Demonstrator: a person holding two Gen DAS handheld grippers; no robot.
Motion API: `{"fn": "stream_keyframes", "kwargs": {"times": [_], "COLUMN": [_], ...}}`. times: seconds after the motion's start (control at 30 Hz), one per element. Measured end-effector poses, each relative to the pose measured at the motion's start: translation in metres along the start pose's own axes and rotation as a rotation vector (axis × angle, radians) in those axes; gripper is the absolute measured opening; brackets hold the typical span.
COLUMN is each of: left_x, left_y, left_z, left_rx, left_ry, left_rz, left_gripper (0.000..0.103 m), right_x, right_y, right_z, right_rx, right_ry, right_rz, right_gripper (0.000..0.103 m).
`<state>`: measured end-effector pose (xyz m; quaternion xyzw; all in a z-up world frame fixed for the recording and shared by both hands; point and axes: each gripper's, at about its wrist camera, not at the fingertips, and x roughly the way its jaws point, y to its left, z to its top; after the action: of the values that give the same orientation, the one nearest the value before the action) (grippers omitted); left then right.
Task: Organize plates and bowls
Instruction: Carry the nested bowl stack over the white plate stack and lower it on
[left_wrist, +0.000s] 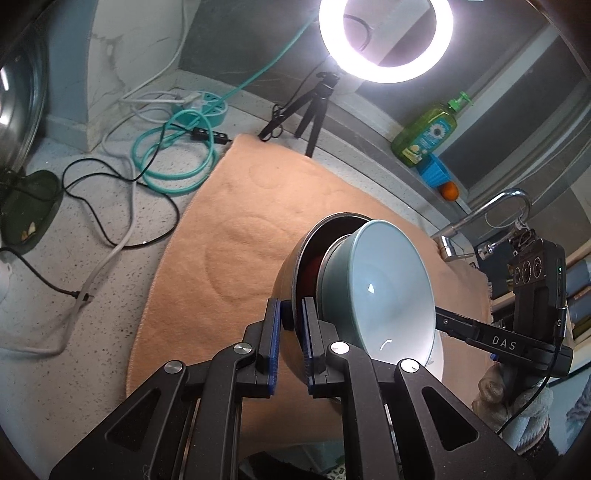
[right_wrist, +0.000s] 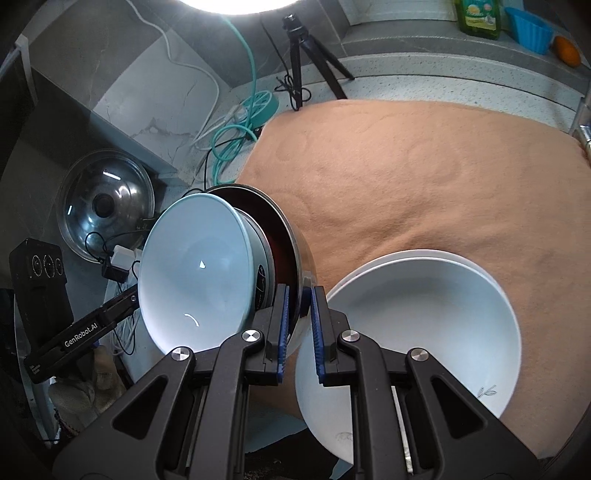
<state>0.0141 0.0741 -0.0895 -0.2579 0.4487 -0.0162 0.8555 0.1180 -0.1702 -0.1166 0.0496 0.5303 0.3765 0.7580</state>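
Two hand-held grippers — left (left_wrist: 291, 325), right (right_wrist: 298, 321) — each pinch the steel bowl's (right_wrist: 295, 240) rim.

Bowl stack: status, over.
Left gripper and right gripper both shut on steel bowl rim. Blue bowl nested inside, tilted. White bowls alongside.

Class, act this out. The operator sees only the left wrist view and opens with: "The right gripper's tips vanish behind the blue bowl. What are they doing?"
Observer: The right gripper is shut on the rim of the steel bowl.
Operator: What is the white sliver under the blue bowl?
Observer: A white bowl resting on the towel.
Operator: Is it alone?
Observer: No, the rim of a second white dish shows beneath it.
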Motion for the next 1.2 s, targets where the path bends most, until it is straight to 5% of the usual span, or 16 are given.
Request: {"fn": "stream_keyframes", "kwargs": {"times": [1.2], "left_x": [0.048], "left_y": [-0.094], "left_z": [-0.032], "left_rx": [0.182], "left_ry": [0.173], "left_rz": [-0.096], "left_gripper": [0.009], "right_x": [-0.081], "right_y": [-0.091], "right_z": [-0.056], "right_rx": [0.186], "right_ry": [-0.079], "right_rz": [-0.113], "right_gripper": [0.012]}}
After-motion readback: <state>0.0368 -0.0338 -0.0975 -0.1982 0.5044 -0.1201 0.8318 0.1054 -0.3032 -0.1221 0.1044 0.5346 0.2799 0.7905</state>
